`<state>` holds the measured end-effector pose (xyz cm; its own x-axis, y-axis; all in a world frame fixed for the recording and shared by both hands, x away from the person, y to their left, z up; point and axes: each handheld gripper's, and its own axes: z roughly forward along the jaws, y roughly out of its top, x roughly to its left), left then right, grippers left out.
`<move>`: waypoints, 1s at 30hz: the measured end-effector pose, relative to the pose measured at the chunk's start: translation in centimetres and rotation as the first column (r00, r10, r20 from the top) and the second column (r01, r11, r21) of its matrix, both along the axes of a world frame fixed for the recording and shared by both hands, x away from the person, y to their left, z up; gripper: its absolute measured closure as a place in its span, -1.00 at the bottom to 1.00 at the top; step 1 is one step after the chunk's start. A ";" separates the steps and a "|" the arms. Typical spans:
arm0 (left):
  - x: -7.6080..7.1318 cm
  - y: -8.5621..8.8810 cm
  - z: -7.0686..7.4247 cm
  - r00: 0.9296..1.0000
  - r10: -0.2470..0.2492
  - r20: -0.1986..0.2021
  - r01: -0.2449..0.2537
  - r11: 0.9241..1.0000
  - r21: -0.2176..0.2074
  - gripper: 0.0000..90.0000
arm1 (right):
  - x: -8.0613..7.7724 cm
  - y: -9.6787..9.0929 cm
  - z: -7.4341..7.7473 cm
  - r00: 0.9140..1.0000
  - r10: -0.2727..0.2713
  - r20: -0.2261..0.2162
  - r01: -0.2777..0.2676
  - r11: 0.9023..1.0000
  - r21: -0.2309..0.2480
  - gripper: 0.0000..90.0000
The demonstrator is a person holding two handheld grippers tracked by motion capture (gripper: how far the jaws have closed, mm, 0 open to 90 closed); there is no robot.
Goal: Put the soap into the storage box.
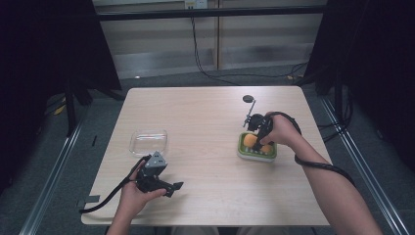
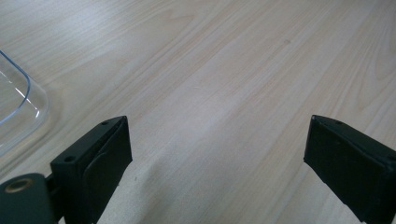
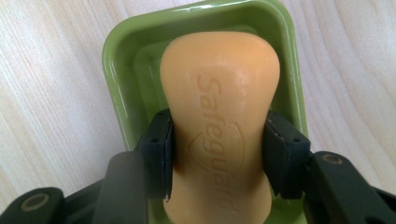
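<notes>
At the table's left, a clear plastic container (image 1: 149,141) sits just beyond the left gripper (image 1: 172,187), whose jaws gape wide over bare wood, holding nothing. To the right, the right gripper (image 1: 260,142) pinches the waist of an orange soap bar (image 3: 219,116) lying in a green soap dish (image 3: 116,60). The step looks like a grasp; next probably comes a straight lift. Embossed lettering reads "Safeguard".

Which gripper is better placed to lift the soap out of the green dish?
Right. The right gripper is already shut on the orange soap bar in the green dish; the left gripper is open above bare table.
</notes>
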<state>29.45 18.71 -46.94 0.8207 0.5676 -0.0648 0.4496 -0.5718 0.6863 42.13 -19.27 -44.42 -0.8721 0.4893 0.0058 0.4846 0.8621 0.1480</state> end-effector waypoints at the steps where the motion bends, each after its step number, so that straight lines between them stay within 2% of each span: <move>1: 0.0 0.0 0.0 1.000 -0.001 0.000 0.001 1.000 0.001 -0.84 | 0.0 0.0 0.0 1.000 0.005 0.001 -0.005 1.000 0.002 0.12; 16: 0.0 0.0 0.0 1.000 -0.002 0.000 0.002 1.000 0.003 -0.84 | 0.2 0.0 -0.6 1.000 0.015 0.003 -0.015 1.000 0.000 0.12; 26: 0.0 0.0 0.0 1.000 -0.004 -0.001 0.004 1.000 0.003 -0.84 | 0.1 -0.2 -0.9 1.000 -0.017 -0.002 0.017 1.000 0.000 0.12; 27: 0.0 0.0 0.0 1.000 -0.003 -0.001 0.003 1.000 0.003 -0.84 | 0.3 -0.3 -1.0 1.000 0.005 0.000 -0.005 1.000 -0.005 0.12; 30: 0.0 0.0 0.0 1.000 -0.004 -0.001 0.004 1.000 0.004 -0.84 | 0.2 -0.3 -1.1 1.000 0.001 -0.004 -0.001 1.000 -0.006 0.11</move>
<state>29.48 18.71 -46.95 0.8230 0.5645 -0.0635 0.4479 -0.5760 0.6838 42.36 -19.57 -45.47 -0.8726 0.4884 0.0061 0.4843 0.8635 0.1407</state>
